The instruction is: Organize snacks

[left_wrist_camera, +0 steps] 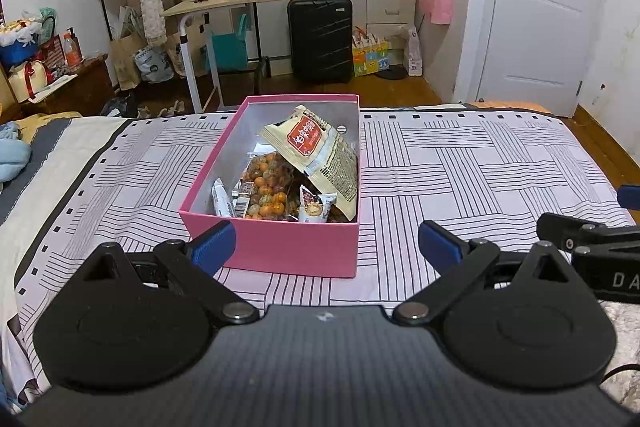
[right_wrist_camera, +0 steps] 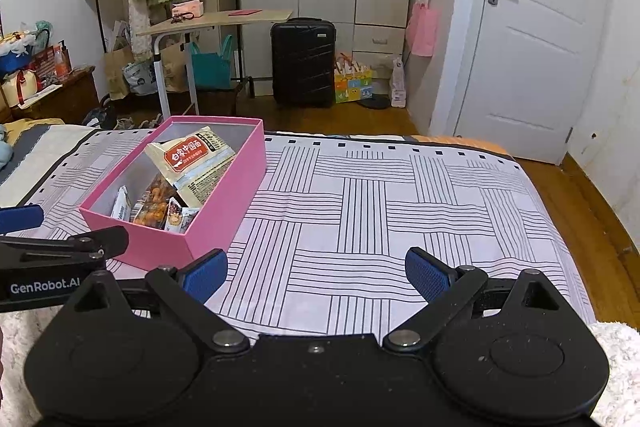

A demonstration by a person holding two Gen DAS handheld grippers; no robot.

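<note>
A rectangular pink cardboard box (left_wrist_camera: 280, 247) with a pale grey inner lining sits on a bed (left_wrist_camera: 460, 167) covered in a white sheet printed with blocks of thin black lines. The box's long axis runs away from the grippers toward the foot of the bed. Inside it, a large glossy cream snack bag (left_wrist_camera: 316, 155) with a red label leans tilted against the right wall, over a clear packet of small orange balls (left_wrist_camera: 266, 195) and small crinkly wrapped snacks. The left gripper (left_wrist_camera: 326, 241), black with blue textured pads, hangs wide apart and empty just before the box's near end. The right gripper (right_wrist_camera: 316, 273) is likewise spread wide and empty over bare sheet, to the right of the box.
</note>
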